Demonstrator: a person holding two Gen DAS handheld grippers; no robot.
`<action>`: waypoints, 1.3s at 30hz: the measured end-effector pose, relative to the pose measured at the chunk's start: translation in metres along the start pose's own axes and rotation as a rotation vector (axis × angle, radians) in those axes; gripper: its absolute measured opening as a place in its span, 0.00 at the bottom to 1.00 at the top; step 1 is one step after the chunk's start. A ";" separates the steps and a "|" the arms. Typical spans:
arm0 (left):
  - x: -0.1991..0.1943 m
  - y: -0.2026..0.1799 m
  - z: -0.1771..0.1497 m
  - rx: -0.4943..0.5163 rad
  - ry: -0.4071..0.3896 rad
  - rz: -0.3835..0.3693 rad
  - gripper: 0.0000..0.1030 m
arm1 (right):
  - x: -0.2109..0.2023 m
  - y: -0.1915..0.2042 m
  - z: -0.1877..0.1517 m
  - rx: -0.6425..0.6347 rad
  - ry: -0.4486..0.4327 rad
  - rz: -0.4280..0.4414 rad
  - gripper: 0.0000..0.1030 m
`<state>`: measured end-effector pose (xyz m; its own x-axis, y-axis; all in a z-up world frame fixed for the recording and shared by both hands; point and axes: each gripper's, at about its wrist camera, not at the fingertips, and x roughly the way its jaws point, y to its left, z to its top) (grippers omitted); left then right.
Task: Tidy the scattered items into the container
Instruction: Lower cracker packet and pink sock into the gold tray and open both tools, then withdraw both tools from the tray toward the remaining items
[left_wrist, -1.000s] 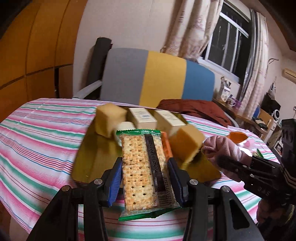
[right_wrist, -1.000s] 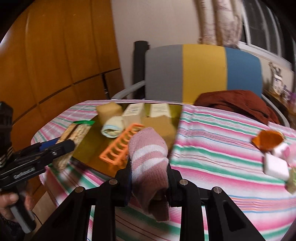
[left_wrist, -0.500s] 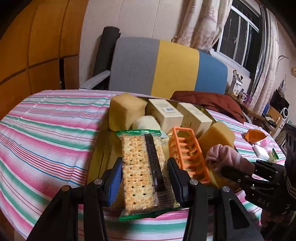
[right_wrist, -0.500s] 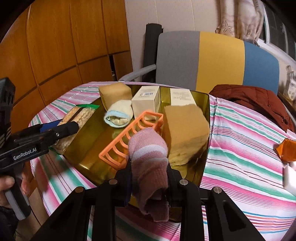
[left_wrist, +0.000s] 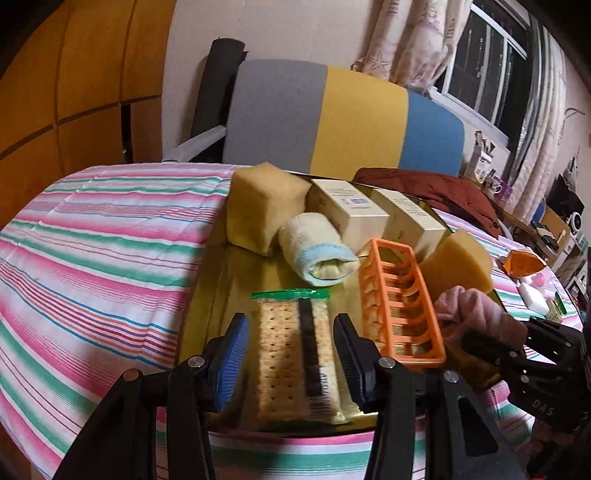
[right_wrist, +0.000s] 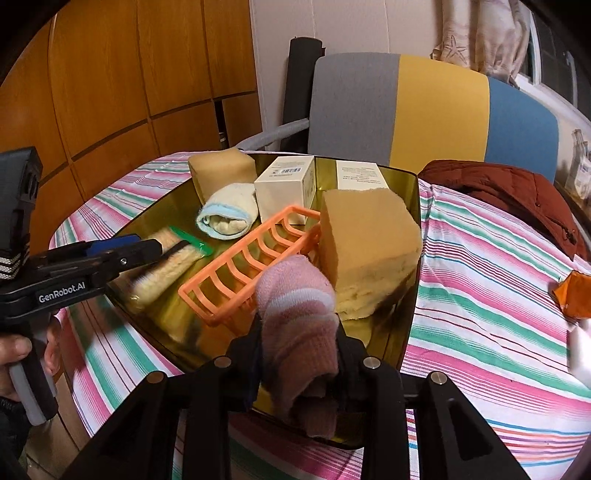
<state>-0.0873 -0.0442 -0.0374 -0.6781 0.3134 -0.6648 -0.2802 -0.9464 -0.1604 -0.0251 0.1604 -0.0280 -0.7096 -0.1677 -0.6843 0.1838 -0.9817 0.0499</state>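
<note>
Our right claw (right_wrist: 298, 354) starts to let go of the soft, light pink sock (right_wrist: 297, 306) over the gold tray (right_wrist: 413, 236); our left claw (left_wrist: 290, 354) stands a little wide beside the crackers (left_wrist: 293, 354), which break easily, so we hold their long sides gently.

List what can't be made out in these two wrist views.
- cracker pack, left wrist view: motion-blurred; unclear whether the left gripper jaws press it.
- tray, near rim, right wrist view: partly hidden behind the pink sock between the right gripper opening jaws.
- white item, right wrist view: blurred, cut off by the right edge.
- box print, both views: too small.
</note>
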 end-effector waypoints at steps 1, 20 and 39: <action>0.000 0.000 0.000 0.001 0.001 0.005 0.47 | 0.000 0.001 0.000 -0.004 -0.001 -0.004 0.32; -0.040 -0.024 -0.009 -0.010 -0.089 -0.049 0.50 | -0.024 -0.011 -0.003 0.067 -0.073 0.024 0.44; -0.058 -0.218 -0.052 0.348 -0.011 -0.443 0.53 | -0.135 -0.192 -0.096 0.502 -0.185 -0.296 0.64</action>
<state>0.0481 0.1400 -0.0019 -0.4515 0.6775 -0.5807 -0.7462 -0.6435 -0.1707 0.1010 0.3799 -0.0146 -0.7962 0.1497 -0.5862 -0.3503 -0.9041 0.2448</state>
